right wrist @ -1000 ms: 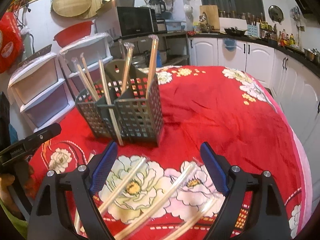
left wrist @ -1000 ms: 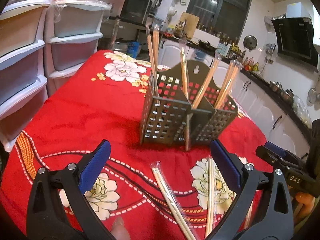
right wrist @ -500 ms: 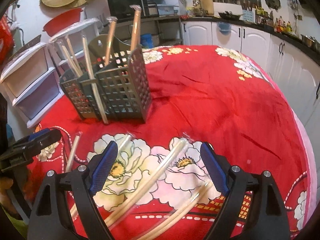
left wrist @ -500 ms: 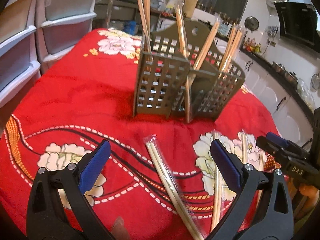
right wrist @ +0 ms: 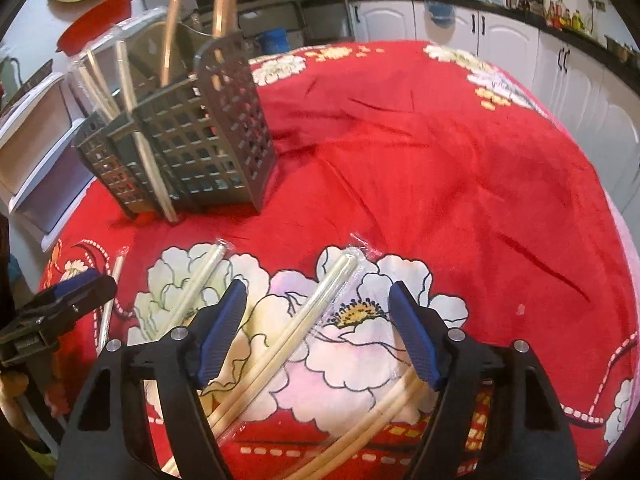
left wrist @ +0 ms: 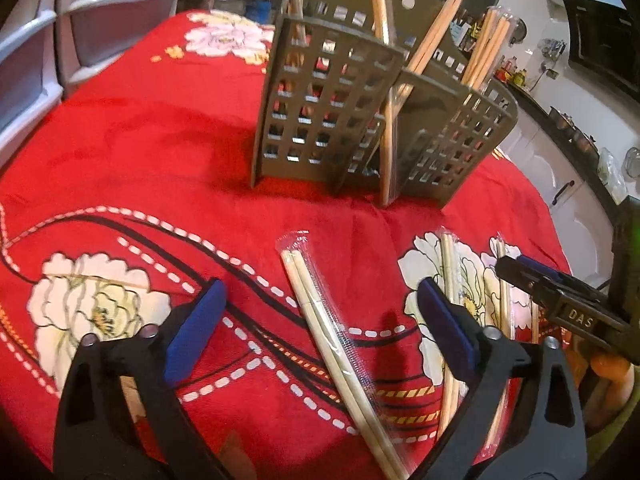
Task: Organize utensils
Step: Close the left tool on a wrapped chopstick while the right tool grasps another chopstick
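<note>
A grey slotted utensil holder (left wrist: 328, 112) (right wrist: 192, 148) stands on the red flowered cloth with several wrapped chopstick pairs upright in it. More wrapped pairs lie flat on the cloth. My left gripper (left wrist: 320, 328) hangs low over one wrapped pair (left wrist: 336, 344); the pair lies between the jaws, untouched, and the jaws are closing. My right gripper (right wrist: 316, 332) straddles another wrapped pair (right wrist: 296, 320) without pressing it, jaws also closing. Each gripper shows at the edge of the other's view.
Further wrapped pairs lie beside the left gripper (left wrist: 450, 320) and under the right one (right wrist: 384, 412), (right wrist: 192, 292). White plastic drawers (left wrist: 48, 40) stand past the table's left edge. Kitchen cabinets (right wrist: 560, 64) and a counter run behind.
Both grippers have sunk toward the cloth and tipped further down. The flat chopstick pairs now lie between the jaws, and both sets of jaws have narrowed a little.
</note>
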